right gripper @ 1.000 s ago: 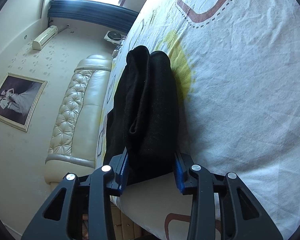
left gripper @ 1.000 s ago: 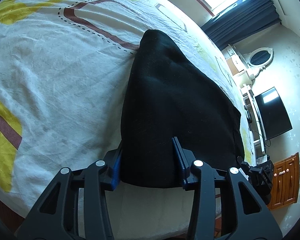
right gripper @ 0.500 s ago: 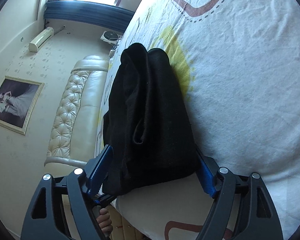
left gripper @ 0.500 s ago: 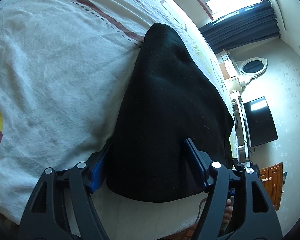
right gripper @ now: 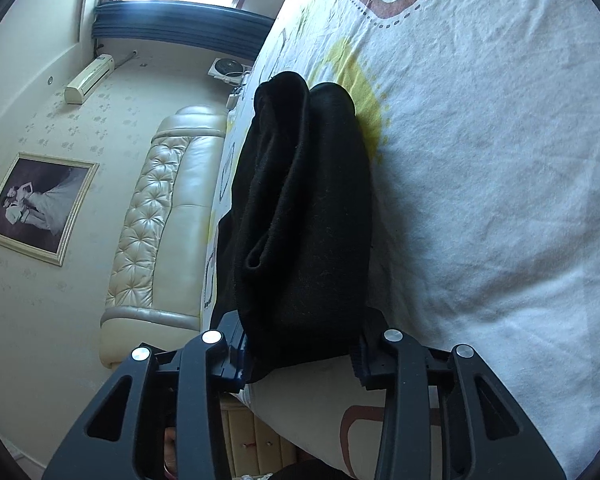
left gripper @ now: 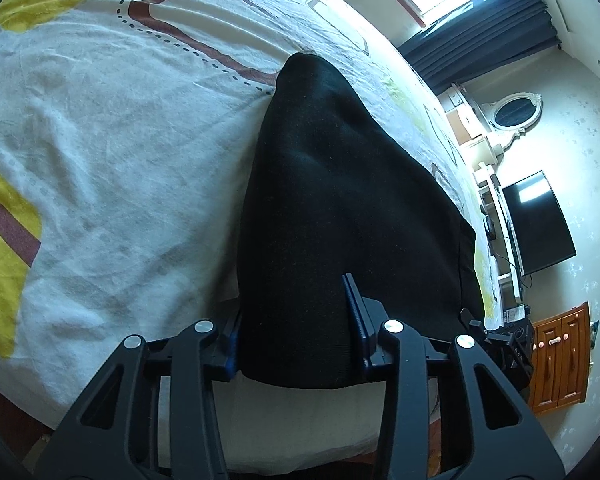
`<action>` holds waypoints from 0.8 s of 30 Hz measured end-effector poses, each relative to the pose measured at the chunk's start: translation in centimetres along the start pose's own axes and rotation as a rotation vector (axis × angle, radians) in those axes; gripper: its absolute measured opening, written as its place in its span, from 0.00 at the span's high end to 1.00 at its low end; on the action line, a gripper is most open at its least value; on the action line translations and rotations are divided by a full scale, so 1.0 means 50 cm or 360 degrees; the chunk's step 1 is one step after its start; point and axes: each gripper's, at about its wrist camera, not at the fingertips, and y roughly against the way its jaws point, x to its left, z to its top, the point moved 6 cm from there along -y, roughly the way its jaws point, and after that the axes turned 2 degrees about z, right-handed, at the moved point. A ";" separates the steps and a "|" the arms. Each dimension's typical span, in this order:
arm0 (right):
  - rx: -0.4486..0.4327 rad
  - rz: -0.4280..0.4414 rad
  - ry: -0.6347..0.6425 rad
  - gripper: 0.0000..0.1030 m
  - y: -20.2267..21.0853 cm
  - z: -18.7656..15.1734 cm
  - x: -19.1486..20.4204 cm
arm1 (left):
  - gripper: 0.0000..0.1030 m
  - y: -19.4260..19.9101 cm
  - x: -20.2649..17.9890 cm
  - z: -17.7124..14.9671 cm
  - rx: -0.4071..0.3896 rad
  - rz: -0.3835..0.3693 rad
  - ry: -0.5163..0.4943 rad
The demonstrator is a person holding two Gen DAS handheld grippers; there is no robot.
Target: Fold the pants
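The black pants [left gripper: 340, 200] lie folded in a thick stack on the white patterned bedsheet [left gripper: 120, 140], near the bed's front edge. My left gripper [left gripper: 294, 328] straddles one end of the stack, its blue-padded fingers pressed against the cloth on both sides. In the right wrist view the pants [right gripper: 300, 208] show folded layers and an open hem. My right gripper [right gripper: 300, 348] straddles the other end, fingers against the cloth on both sides.
The bedsheet [right gripper: 500, 160] has brown and yellow patterns. A padded cream headboard [right gripper: 160, 216] is beside the bed. A television [left gripper: 536, 220], a wooden cabinet [left gripper: 560, 356] and a mirror [left gripper: 512, 112] stand along the wall. Dark curtains [left gripper: 480, 32] hang at the window.
Both grippers opened wide around the stack half a second ago and have now narrowed again onto the cloth. The folded pants stay in place.
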 end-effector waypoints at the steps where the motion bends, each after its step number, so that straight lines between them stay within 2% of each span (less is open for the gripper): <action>1: 0.0002 0.0001 0.0000 0.63 0.003 -0.003 0.001 | 0.61 0.002 0.000 -0.004 0.0002 0.0007 -0.0001; 20: 0.0027 0.0011 -0.0026 0.63 0.037 -0.032 -0.020 | 0.61 0.020 0.007 -0.035 0.0031 0.0022 0.0003; 24: 0.0038 0.0019 -0.0060 0.61 0.035 -0.029 -0.027 | 0.56 0.020 0.011 -0.036 0.0032 0.0028 -0.0003</action>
